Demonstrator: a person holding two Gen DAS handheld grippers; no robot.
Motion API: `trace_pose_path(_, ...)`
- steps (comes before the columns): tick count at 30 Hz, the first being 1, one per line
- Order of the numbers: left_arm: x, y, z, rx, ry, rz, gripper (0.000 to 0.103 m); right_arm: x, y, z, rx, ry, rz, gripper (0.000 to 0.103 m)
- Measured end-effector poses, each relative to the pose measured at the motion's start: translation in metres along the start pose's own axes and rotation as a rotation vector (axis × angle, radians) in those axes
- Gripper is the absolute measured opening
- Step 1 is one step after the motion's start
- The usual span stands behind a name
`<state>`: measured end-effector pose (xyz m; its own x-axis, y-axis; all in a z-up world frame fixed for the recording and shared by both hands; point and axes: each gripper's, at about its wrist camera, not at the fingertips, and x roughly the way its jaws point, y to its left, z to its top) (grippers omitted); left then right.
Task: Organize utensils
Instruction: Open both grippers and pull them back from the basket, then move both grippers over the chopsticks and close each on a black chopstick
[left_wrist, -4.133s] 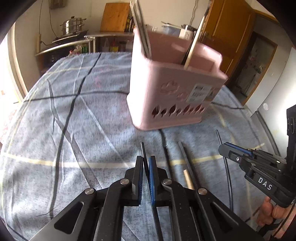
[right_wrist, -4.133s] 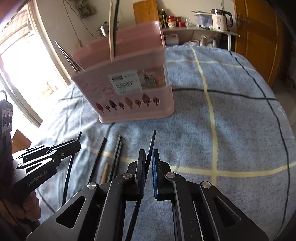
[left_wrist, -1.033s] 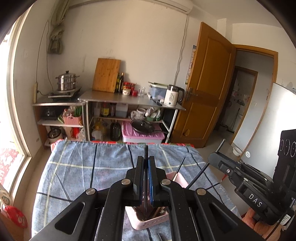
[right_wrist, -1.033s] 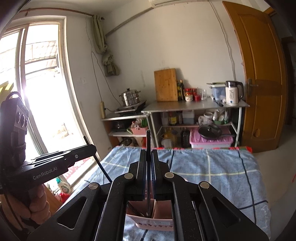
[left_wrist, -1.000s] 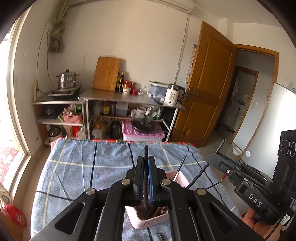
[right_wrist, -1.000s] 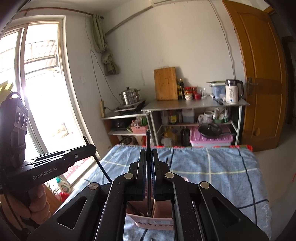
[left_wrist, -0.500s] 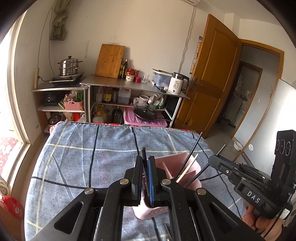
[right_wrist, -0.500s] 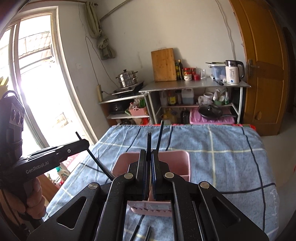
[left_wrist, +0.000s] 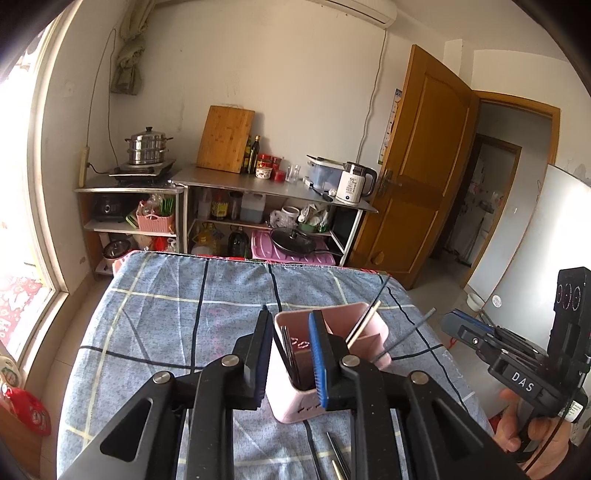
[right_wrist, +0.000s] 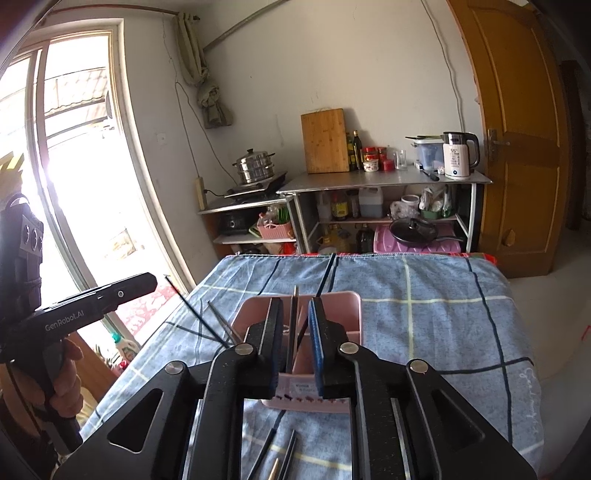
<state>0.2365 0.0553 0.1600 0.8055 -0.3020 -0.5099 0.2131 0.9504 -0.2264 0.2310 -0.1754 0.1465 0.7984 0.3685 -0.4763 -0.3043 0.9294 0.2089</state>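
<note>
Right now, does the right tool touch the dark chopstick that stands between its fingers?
Apart. In the right wrist view the right tool, its jaws having just been opening, shows a gap on each side of the dark chopstick.

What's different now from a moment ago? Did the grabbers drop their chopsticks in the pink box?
Yes. Both grabbers came down over the pink holder, and their jaws have just been opening: the left gripper and right gripper let go, so their dark chopsticks now stand loose inside it. The holder stayed put on the blue cloth, and a few chopsticks still lie in front of it.
</note>
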Motion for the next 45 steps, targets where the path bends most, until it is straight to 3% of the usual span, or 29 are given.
trace_pose_path(13, -0.05, -0.029, -0.062, 0.048, -0.041, -0.002, 0.019, -0.048, 0.009, -0.045, -0.021, -0.018, -0.003, 0.017)
trace_pose_path(18, -0.061, -0.04, -0.094, 0.062, -0.039, -0.009, 0.019, -0.063, 0.012, -0.07, -0.025, -0.008, -0.016, 0.024)
trace_pose_path(27, -0.073, -0.048, -0.148, 0.076, -0.009, 0.0, 0.019, -0.08, 0.014, -0.112, -0.022, 0.029, -0.029, 0.024)
trace_pose_path(45, -0.048, -0.051, -0.194, 0.067, 0.098, -0.021, 0.019, -0.069, 0.014, -0.163, -0.004, 0.139, -0.035, 0.024)
